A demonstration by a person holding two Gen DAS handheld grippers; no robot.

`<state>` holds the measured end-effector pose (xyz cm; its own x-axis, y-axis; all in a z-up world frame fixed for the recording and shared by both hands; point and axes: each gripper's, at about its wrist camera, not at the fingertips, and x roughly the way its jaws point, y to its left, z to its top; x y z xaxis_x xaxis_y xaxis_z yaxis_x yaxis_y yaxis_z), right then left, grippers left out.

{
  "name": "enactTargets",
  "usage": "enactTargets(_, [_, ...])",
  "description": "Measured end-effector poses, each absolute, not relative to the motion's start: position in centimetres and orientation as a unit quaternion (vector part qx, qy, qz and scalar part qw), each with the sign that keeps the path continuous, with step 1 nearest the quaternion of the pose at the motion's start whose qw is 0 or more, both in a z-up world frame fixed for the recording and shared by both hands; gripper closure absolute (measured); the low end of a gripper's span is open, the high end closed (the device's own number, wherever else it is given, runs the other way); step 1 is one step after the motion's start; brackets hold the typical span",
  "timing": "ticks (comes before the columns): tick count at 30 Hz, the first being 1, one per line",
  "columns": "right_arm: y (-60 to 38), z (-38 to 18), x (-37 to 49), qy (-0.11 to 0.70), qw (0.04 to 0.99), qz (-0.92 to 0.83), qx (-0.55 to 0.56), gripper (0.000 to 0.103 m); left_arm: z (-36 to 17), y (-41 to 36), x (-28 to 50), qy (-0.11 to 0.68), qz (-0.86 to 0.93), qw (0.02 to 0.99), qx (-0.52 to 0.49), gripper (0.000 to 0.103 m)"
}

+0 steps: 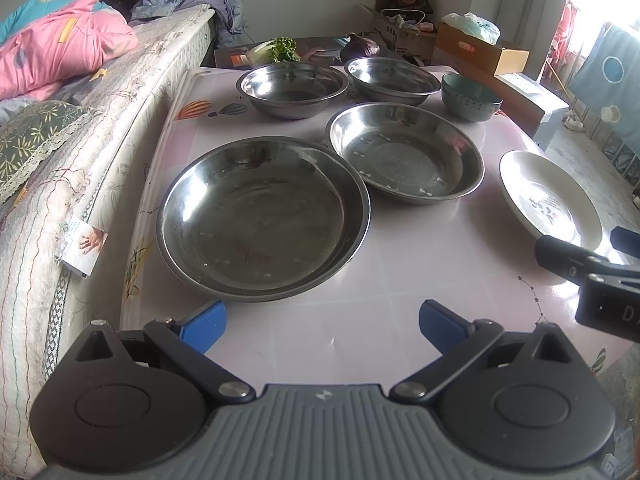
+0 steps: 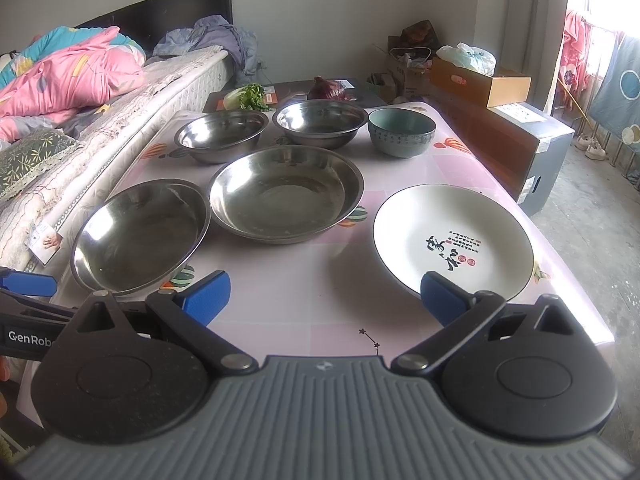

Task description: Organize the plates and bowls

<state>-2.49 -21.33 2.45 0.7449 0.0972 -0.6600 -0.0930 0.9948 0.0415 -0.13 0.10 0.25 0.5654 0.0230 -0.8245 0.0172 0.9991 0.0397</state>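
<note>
At the far left a bed (image 1: 120, 80) is seen, pressed against the surface (image 1: 400, 280). The left claw (image 1: 322, 322) is held low over the surface's near edge, its blue fingers (image 1: 204, 322) spread wide apart and empty. Just beyond it a large steel plate (image 1: 262, 218) is set, with a second steel plate (image 1: 404, 152) just beside it to the right; whether their rims touch cannot be told. Behind these, two steel bowls (image 1: 294, 88) (image 1: 392, 80) are lined up near the far edge, followed by a teal bowl (image 1: 470, 98). A white plate (image 2: 452, 240) with printed characters is placed at the right, apart from the steel ones. The right claw (image 2: 324, 298) is held before it, also spread wide and empty, its right finger (image 2: 440, 296) overlapping the plate's near rim in its own view.
</note>
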Motion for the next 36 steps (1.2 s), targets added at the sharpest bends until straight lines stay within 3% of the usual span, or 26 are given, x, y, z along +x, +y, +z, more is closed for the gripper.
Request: enactTargets(36, [-19.5,2.8,5.7,0.379,0.924,0.032,-0.039,0.001,2.8,3.7,6.9,0.453,0.029,0.891,-0.007,0.0])
